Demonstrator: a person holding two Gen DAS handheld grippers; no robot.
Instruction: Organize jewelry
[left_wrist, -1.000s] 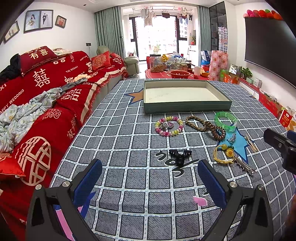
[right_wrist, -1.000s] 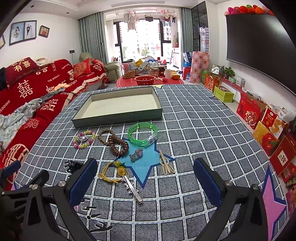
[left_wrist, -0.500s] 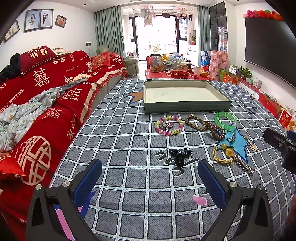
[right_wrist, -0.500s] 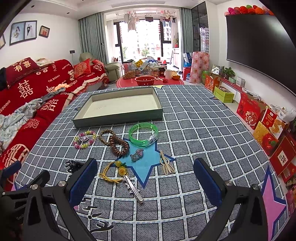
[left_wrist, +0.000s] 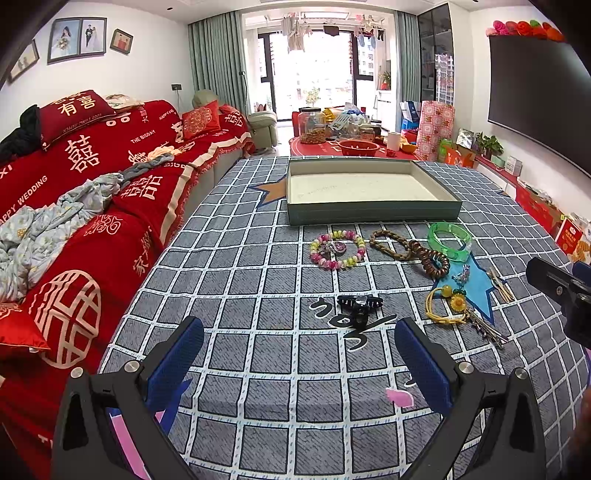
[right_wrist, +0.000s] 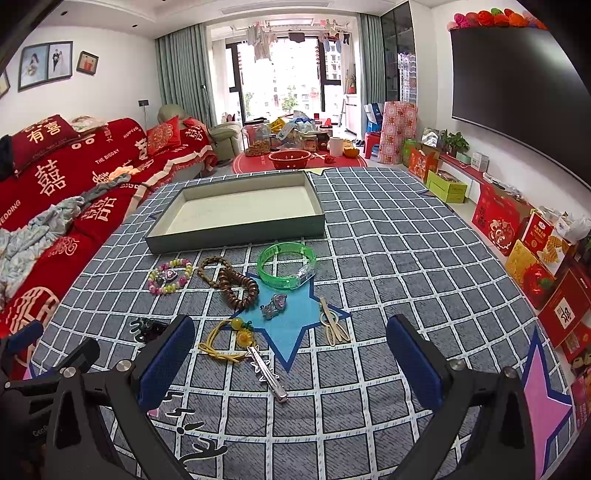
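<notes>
Nothing has shifted since the earlier frame. I hold my left tool and right tool wide, empty, above the grey checked worktop; the black hair claw lies ahead of the left one, near the shallow grey-green cardboard tray.

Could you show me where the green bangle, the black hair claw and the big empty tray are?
green bangle (right_wrist: 287, 266), right wrist view, on its near rim.
black hair claw (left_wrist: 359, 304), left wrist view, on its middle.
tray (left_wrist: 373, 215), left wrist view, on its front wall.

bright daylight from balcony window | window blown out | fisheye-bent edges, dark corners
</notes>
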